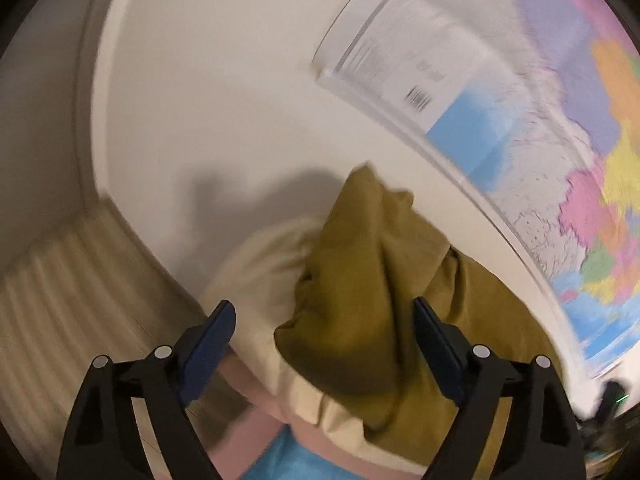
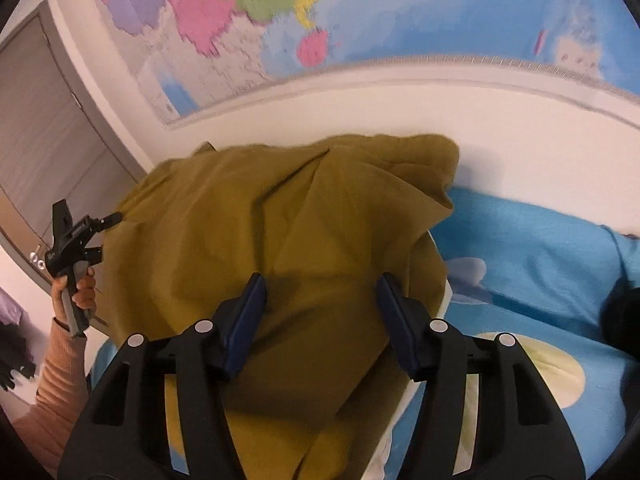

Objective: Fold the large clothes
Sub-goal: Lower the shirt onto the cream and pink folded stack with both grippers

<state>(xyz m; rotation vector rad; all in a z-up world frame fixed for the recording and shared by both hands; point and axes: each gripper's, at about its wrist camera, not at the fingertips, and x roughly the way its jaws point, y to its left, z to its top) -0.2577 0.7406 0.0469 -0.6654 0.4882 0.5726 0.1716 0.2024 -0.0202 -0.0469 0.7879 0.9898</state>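
An olive-mustard garment [image 2: 280, 220] lies bunched in a heap on the bed, over a cream pillow [image 1: 260, 264]. In the left wrist view the garment [image 1: 360, 272] rises between the blue pads. My left gripper [image 1: 324, 316] is open with cloth lying between its jaws, and nothing is pinched. It also shows in the right wrist view [image 2: 100, 232], held in a hand at the heap's left edge. My right gripper [image 2: 320, 292] is open just above the garment, its jaws apart over the cloth.
A blue patterned bedsheet [image 2: 540, 248] lies to the right. A large coloured wall map [image 2: 360, 8] hangs on the white wall [image 1: 220, 80] behind the bed. A grey door [image 2: 44, 128] stands at the left. A ribbed cream surface [image 1: 52, 288] is at the lower left.
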